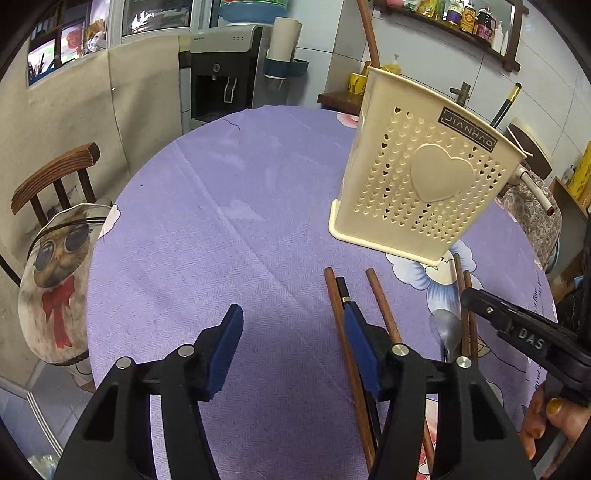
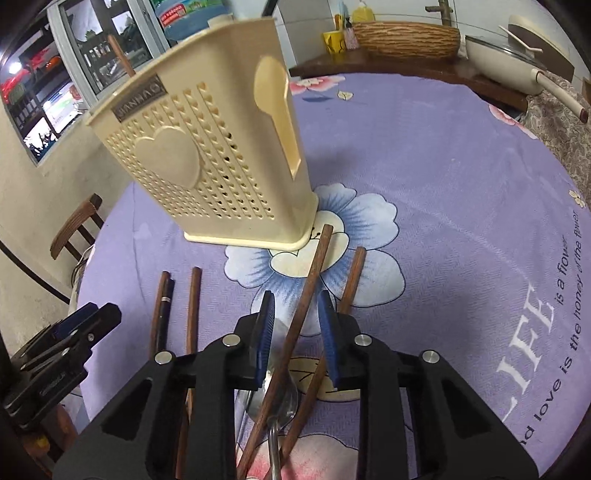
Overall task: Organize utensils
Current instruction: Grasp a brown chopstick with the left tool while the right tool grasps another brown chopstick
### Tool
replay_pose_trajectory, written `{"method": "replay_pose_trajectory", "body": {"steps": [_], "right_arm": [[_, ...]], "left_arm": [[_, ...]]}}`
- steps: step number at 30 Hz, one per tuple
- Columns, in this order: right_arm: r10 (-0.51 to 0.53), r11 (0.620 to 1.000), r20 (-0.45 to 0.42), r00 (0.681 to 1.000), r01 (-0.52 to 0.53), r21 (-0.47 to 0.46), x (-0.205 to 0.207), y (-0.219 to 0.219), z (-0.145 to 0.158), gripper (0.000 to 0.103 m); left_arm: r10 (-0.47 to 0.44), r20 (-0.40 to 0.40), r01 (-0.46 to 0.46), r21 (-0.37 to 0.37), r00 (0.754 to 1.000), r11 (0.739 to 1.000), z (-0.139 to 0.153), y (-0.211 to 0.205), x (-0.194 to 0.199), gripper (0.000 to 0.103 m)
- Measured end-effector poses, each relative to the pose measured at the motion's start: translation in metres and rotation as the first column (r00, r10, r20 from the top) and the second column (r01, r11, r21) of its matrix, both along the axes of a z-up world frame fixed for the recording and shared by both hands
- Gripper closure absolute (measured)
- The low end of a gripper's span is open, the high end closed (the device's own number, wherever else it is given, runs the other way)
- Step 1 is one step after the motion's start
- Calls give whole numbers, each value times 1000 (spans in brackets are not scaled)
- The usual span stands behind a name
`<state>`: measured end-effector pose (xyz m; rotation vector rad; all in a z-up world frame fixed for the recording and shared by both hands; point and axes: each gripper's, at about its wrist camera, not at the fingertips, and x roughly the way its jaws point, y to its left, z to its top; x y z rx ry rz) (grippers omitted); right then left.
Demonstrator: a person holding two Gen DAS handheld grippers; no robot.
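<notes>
A cream perforated utensil holder (image 1: 421,184) stands on the purple tablecloth, with one brown chopstick (image 1: 369,33) standing in it; it also shows in the right wrist view (image 2: 218,155). Several brown chopsticks (image 1: 340,325) and a black one (image 1: 343,288) lie in front of it. A metal spoon (image 2: 273,398) lies among them. My left gripper (image 1: 291,321) is open, its right finger (image 1: 360,332) over the black chopstick. My right gripper (image 2: 297,317) is open around a brown chopstick (image 2: 310,277), above the spoon.
A wooden chair (image 1: 55,177) with a cushion stands at the table's left. A water dispenser (image 1: 221,74) stands behind the table. A side counter holds a woven basket (image 2: 406,37) and a cream pan (image 2: 509,55).
</notes>
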<state>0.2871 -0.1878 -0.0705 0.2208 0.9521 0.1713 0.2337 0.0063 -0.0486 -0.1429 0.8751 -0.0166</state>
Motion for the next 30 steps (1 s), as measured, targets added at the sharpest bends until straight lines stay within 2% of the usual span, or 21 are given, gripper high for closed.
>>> {"method": "replay_pose_trajectory", "body": {"steps": [2, 5, 12, 21, 30], "right_arm": [[-17, 1000, -13, 1000, 16, -22, 4, 2, -4, 80], [-12, 1000, -26, 1000, 12, 0, 10, 2, -5, 81], [-9, 1000, -58, 998, 8, -15, 24, 2, -11, 86], [-4, 999, -47, 999, 2, -39, 28, 6, -11, 89], [2, 999, -38, 999, -4, -49, 25, 8, -13, 89]], "left_arm": [[-3, -4, 3, 3, 1000, 1000, -1, -1, 0, 48], [-2, -11, 2, 5, 1000, 1000, -3, -3, 0, 48], [-21, -40, 21, -1, 999, 1000, -8, -9, 1, 54], [-59, -91, 61, 19, 994, 998, -18, -27, 3, 67], [-52, -101, 57, 49, 993, 997, -20, -36, 2, 70]]}}
